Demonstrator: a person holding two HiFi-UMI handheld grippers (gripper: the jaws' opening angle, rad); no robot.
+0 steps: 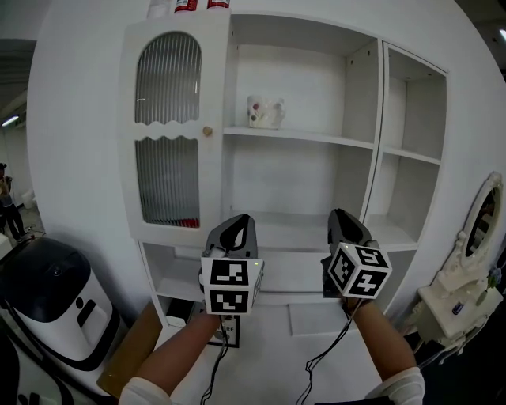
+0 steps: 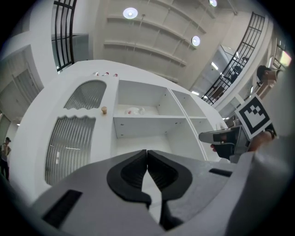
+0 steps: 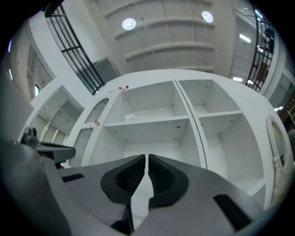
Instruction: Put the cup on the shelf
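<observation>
Where I stand: facing a white shelf unit (image 1: 378, 119), with both claws raised before its lower open bay.
Left claw (image 1: 239, 221): pressed together, the dark pads (image 2: 131, 173) meeting at their tips and nothing between them.
Right claw (image 1: 341, 217): pressed almost together, only a thin slit between the ribbed pads (image 3: 161, 175), and nothing in it.
Cup (image 1: 265, 111): upright on the upper shelf board (image 1: 324, 138) of the middle bay, left of centre. It is white with a flowered print, well above both claws and touched by neither.
Surface: the shelf boards are plain white. The two bays right of the divider hold nothing that I can make out.
Cabinet door (image 1: 168, 130): left of the cup's bay, with two ribbed glass panes and a small round knob (image 1: 208, 130). Something red (image 1: 186, 224) shows low behind the glass.
Top of unit: red-and-white containers (image 1: 186, 5), cut off by the picture's edge.
Room, left: a white appliance with a dark lid (image 1: 51, 289) and a cardboard box (image 1: 130, 348) beside the unit's foot.
Room, right: an ornate white mirror (image 1: 481, 225).
Overhead: round ceiling lights (image 3: 129, 23) and a black railing (image 3: 76, 57).
</observation>
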